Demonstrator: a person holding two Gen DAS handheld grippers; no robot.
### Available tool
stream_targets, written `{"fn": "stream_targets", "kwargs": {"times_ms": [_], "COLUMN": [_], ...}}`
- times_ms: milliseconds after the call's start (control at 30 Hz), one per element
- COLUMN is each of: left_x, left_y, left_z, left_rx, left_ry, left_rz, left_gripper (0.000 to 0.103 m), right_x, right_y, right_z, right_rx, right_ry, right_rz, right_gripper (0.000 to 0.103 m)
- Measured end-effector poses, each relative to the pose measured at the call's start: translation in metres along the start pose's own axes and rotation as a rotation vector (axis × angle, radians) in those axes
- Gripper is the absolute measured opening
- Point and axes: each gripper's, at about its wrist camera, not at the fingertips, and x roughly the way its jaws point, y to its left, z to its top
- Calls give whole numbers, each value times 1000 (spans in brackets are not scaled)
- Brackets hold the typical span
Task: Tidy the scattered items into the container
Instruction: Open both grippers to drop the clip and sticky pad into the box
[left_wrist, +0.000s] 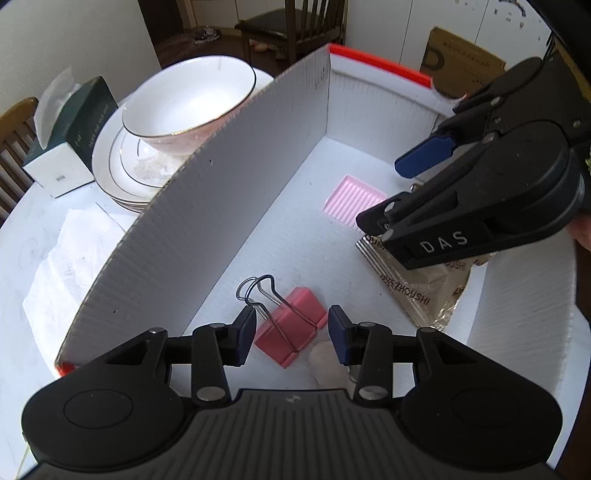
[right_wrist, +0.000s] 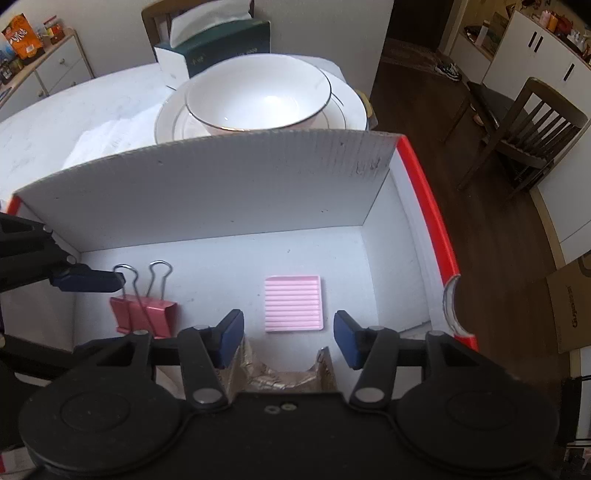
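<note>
Three items lie on the white floor of the red-rimmed cardboard container (right_wrist: 424, 192): a pink binder clip (left_wrist: 291, 334), a ribbed pink tray (right_wrist: 293, 303) and a foil snack packet (left_wrist: 424, 284). Left tool (left_wrist: 291, 334), jaws spread wide, brackets the binder clip without visibly touching it; the clip's wire handles point toward 11 o'clock in the left wrist view. Right tool (right_wrist: 288, 338), jaws likewise spread wide and holding nothing, hangs over the packet, whose crumpled top shows between its fingers; the tray lies just beyond, at 12 o'clock. Beyond the tall container wall, a white bowl (right_wrist: 258, 96) rests on stacked plates (left_wrist: 110, 162) on the tabletop (left_wrist: 22, 258), with a dark green tissue box (left_wrist: 70, 136) at 10 o'clock and crumpled white paper (left_wrist: 74, 254) beside the wall.
</note>
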Motion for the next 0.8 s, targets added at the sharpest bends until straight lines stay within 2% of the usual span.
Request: {"fn": "stream_targets", "kwargs": {"times_ms": [567,667,800], "left_x": [-52,-60,-73], "left_y": [-2,-5,-6], "left_z": [-19,-24,-32], "left_rx": [-80,-92,-104], "left_ry": [-165,-188,-217], "left_rz": [21,29,33], "left_gripper": [41,41,41], "right_x": [-57,-65,-76], "right_y": [15,17,22], "right_z": [-20,-25,-32], "right_rx": [-22,-19,-20], "right_ry": [-109,-124,-144], "right_rz": [40,38,41], "right_gripper": [58,65,65]}}
